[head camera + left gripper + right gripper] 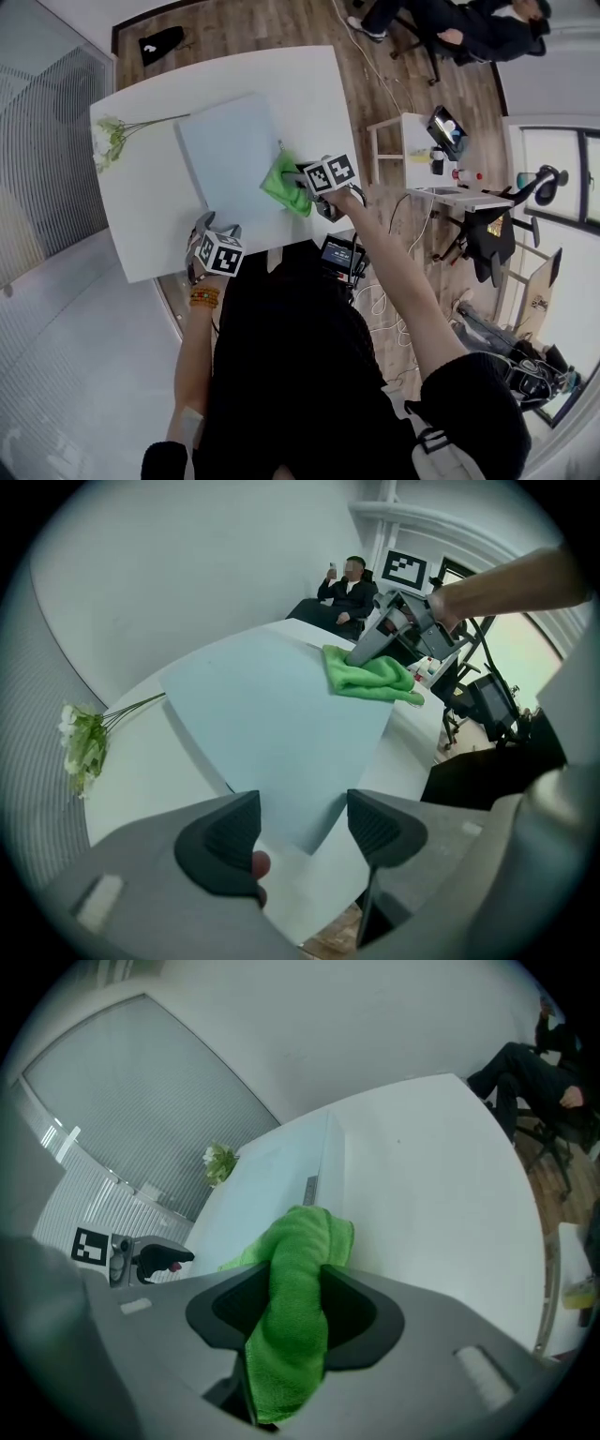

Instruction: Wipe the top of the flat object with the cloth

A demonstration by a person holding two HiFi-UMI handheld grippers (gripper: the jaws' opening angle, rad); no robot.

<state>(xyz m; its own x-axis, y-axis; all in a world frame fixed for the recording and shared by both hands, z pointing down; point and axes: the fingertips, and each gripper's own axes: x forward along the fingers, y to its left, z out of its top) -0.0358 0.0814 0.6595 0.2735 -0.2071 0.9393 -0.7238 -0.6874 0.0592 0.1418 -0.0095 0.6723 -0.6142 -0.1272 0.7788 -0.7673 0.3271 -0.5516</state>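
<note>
Right gripper (298,1309) clamps a green cloth (302,1251) on the right edge of the pale blue board (230,155) — left gripper (302,832), jaws apart, gripping nothing, hovers over its near corner.

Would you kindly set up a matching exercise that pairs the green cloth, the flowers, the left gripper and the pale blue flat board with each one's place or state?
Things:
1. green cloth
2. flowers
3. left gripper
4. flat board

Places or states:
A. jaws apart, nothing between them
B. pinched in the jaws of the right gripper
C. lying on the white table, left of the board in the head view
D. lying flat on the table, the cloth resting on one edge

Pairs: 1-B, 2-C, 3-A, 4-D
</note>
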